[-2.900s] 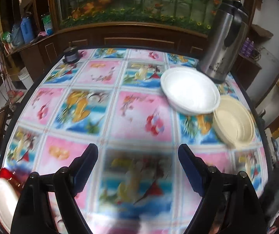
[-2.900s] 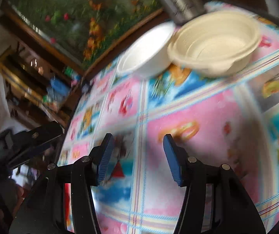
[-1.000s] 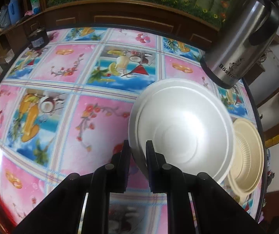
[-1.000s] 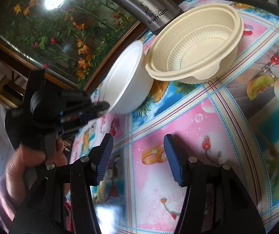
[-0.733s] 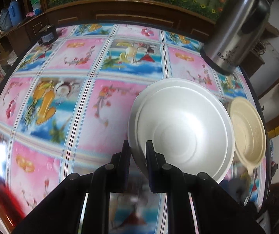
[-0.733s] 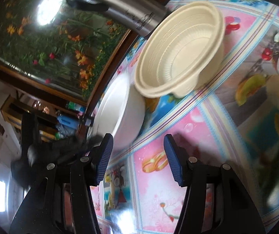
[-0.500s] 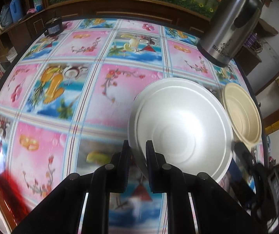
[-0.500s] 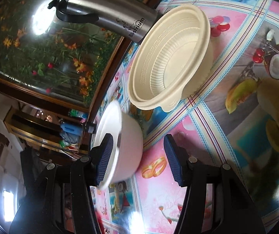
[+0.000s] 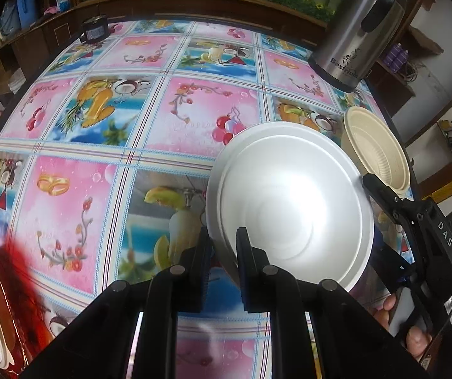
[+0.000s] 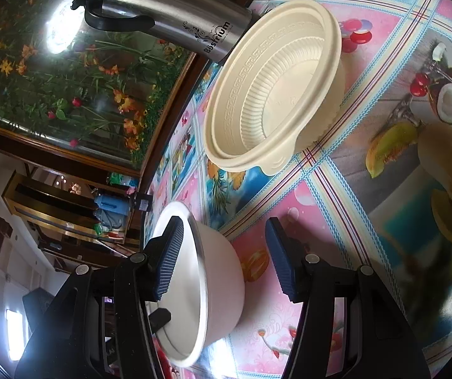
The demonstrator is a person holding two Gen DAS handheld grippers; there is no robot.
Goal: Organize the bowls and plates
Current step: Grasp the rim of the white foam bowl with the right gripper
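Altogether two bowls (image 9: pixel 292 202) (image 9: pixel 380 154), one flask (image 9: pixel 358 28).

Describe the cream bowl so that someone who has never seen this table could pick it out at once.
Start at the steel thermos jug standing at the far edge of the fruit-print tablecloth. The cream bowl sits on the cloth right beside the jug's base, free of both grippers. Unlike the smooth white bowl pinched by the left gripper, it has ribbed inner walls, a key-pattern rim and a small tab.
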